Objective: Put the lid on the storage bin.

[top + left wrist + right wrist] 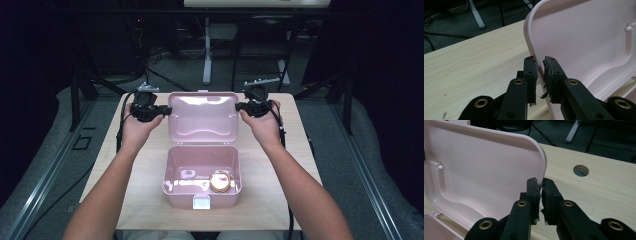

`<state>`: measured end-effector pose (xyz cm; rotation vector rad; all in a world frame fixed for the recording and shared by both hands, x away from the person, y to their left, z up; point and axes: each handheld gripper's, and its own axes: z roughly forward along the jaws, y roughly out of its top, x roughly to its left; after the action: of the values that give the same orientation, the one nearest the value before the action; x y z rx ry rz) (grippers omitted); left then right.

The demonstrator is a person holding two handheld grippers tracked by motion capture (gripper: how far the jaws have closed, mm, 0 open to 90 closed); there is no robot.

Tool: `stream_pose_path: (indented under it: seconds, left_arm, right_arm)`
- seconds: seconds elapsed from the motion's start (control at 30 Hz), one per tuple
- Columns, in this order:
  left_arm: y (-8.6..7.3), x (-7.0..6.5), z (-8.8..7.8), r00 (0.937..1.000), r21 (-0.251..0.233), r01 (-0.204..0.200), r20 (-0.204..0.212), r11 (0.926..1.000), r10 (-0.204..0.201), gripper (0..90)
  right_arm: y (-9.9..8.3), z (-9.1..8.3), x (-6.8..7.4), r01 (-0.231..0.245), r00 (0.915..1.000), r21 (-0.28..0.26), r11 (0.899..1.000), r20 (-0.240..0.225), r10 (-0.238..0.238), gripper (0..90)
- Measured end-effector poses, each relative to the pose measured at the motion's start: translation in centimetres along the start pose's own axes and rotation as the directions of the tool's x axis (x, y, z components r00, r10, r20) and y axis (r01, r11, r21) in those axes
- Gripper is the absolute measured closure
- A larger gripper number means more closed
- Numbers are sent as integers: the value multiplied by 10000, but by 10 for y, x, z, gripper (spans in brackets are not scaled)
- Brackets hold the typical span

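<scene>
A pink plastic box [202, 200] stands open on the table, with its lid [202, 117] raised upright behind it. Inside the box at the front right lies a round gold-coloured object [220, 181]. My left gripper [167, 110] is shut on the lid's left edge [532, 50], one jaw on each side of the rim. My right gripper [238, 106] is shut on the lid's right edge [543, 167] in the same way. In the left gripper view my left gripper [541, 65] pinches the thin rim, and in the right gripper view my right gripper [540, 185] does too.
The light wooden table [145, 175] has a round cable hole [581, 170] to the right of the lid. A white latch tab [201, 202] sits at the box's front. Beyond the far edge are a table leg [207, 55], cables and dark floor.
</scene>
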<state>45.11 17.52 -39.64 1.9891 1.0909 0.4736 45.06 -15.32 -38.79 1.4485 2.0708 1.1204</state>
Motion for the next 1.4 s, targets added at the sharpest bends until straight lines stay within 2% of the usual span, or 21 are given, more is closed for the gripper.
stream_pose_path:
  seconds: [0.6, 0.87, 1.4]
  left_arm:
    - [8, -8, -17, 9993, -412, -372, -120, 9985, 367, 820]
    - [5, -13, -26, 9983, -528, -572, -154, 9970, 564, 822]
    - [-5, -19, -41, 9975, -807, -701, -122, 9943, 694, 825]
  right_arm:
    - [2, -20, 4, 260, 9997, -476, 9985, 32, -259, 853]
    - [-1, -28, 9, 492, 9988, -591, 9970, 65, -489, 853]
    - [-9, -43, 17, 859, 9963, -751, 9935, -24, -863, 840]
